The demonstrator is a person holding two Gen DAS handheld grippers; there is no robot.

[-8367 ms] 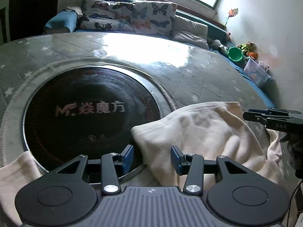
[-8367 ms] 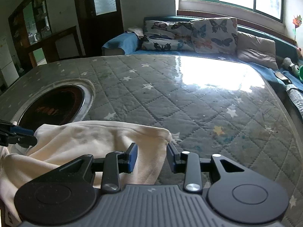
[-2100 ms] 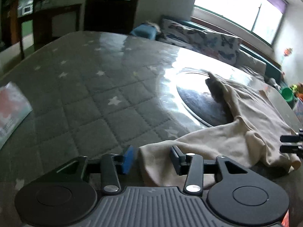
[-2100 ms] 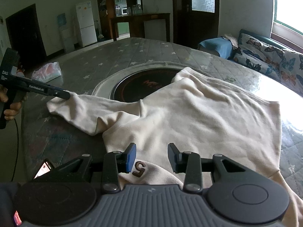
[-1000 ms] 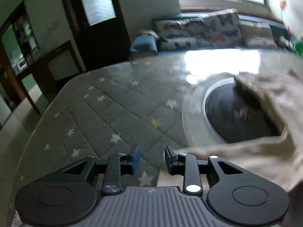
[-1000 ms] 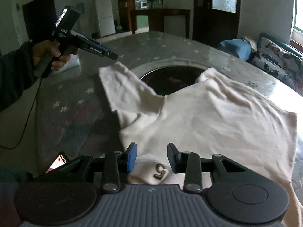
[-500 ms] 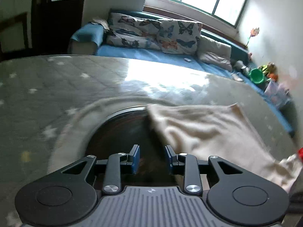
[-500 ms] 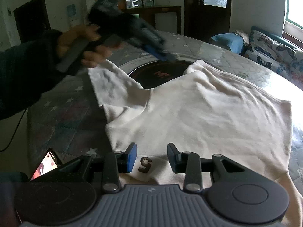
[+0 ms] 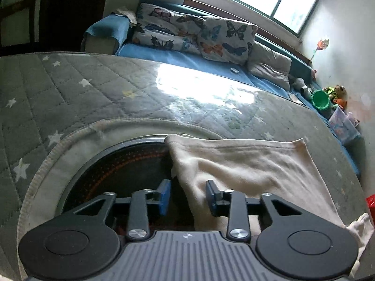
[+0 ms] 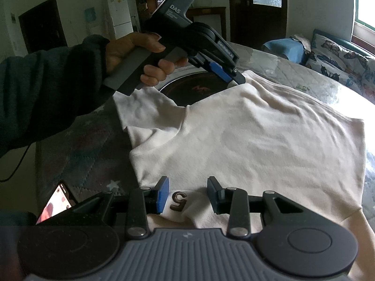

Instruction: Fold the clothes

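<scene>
A cream sweatshirt [image 10: 246, 128] lies spread on the quilted, star-printed table [image 9: 70, 89], its far left corner reaching over the dark round inset [image 9: 131, 164] in the middle. The body looks mostly flat, with 1 sleeve [image 10: 145, 107] stretched out to the left. No fold shows in either view, so the folding itself seems not yet begun: both sleeves and the body are left to turn in.

The left gripper [image 10: 230, 75], held by a hand [image 10: 138, 53] in a dark sleeve, points down at the far left corner of the garment. In the left wrist view its fingers [image 9: 164, 196] are closing with the cloth edge between them; a gap is visible on the left side of the cloth, so they do not appear to press on it yet.

The right gripper [image 10: 187, 194] hovers at the near edge, partly open, over a brown figure 5 [image 10: 179, 200] on the fabric. It grips nothing.

The right sleeve runs out of frame at the near right, and the near hem hides under the gripper bodies. A phone [image 10: 55, 202] sits at the near left edge of the table, partly cut off. Whether the far corner lies flat or lifted is hard to tell, perhaps slightly raised.
</scene>
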